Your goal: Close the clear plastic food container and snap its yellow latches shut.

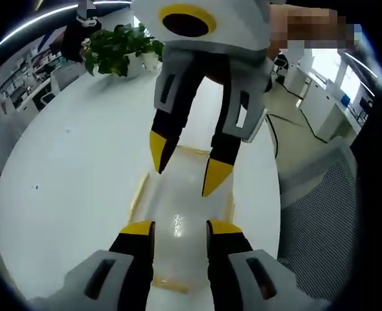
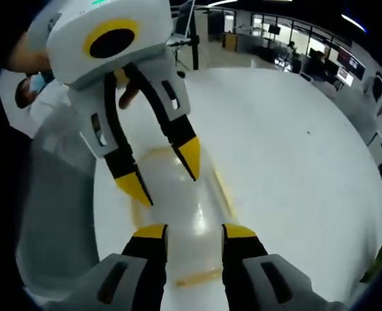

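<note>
My left gripper (image 1: 180, 228) and right gripper (image 2: 193, 232) hang open above the clear container (image 1: 181, 217) on the white table (image 1: 68, 168). It looks light, slick, springy; I'd press its yellow latches (image 1: 139, 188) at the rim.

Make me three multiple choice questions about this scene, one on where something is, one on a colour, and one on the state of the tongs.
1. Where does the clear container sit?
A. On the white table
B. On a chair
C. On the floor

2. What colour are the tips of the tongs?
A. Red
B. Yellow
C. Green

3. How do the left tongs and right tongs stand?
A. Both open above the container
B. Both shut on a latch
C. One holding the potted plant

Answers: 1 A, the container lies flat on the white tabletop. 2 B, all the fingertips show yellow. 3 A, each pair has a gap between its jaws, with the container's lid seen through it.
</note>
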